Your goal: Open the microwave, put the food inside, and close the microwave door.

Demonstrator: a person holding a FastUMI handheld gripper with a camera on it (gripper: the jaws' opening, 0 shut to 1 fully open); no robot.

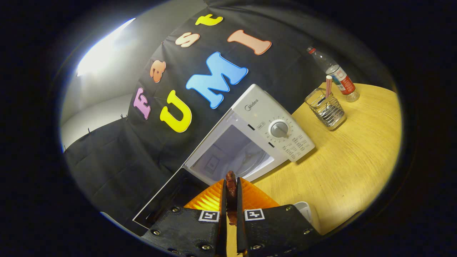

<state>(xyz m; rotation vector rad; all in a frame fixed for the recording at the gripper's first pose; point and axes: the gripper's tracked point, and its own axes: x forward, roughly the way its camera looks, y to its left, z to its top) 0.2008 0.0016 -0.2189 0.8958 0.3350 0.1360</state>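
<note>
Both tool fingers clamp food, microwave just beyond.

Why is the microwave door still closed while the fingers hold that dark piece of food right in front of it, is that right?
Not quite: the gripper view shows the microwave door already swung open, its cavity exposed. The rest holds: the fingers of the gripper are shut on the dark piece of food, held just in front of the opening.

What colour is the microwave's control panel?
White, with a grey dial; the microwave control panel shows best in the gripper view.
</note>
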